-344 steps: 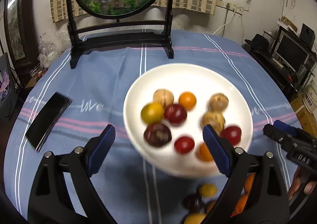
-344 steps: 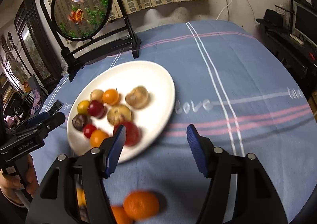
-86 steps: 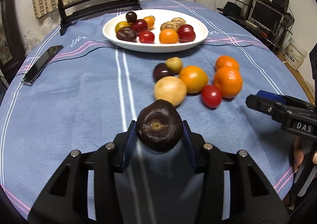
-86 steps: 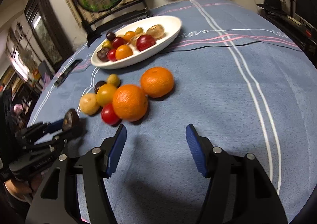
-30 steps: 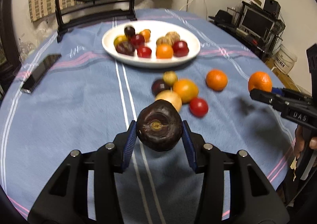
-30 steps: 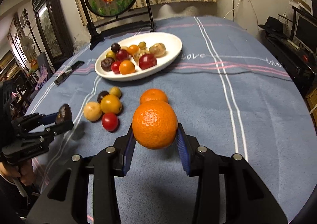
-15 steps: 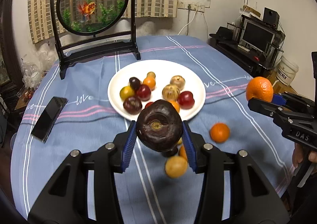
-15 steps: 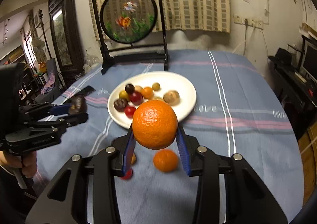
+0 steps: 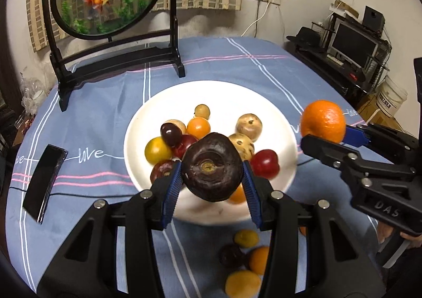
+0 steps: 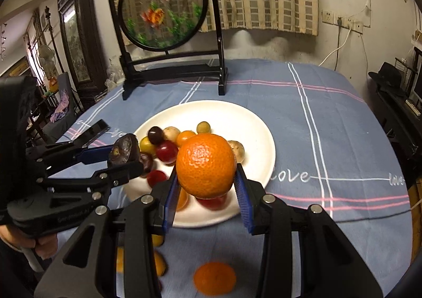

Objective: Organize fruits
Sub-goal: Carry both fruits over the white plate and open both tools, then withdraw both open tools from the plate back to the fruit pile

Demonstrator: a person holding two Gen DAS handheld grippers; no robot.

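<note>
The dark fruit sits mid-frame in the left view, clamped between the left gripper's blue pads across its widest girth. It looks light and firm, its skin smooth enough to slip if squeezed off-centre. The orange, mid-frame in the right view, is pinched at its sides by the right gripper; it is rounder, heavier and slightly yielding. Both hang over the white plate, with loose fruit at the lower edge.

Part of the white plate is hidden behind the dark fruit; the loose fruits on the near cloth are blurred.
</note>
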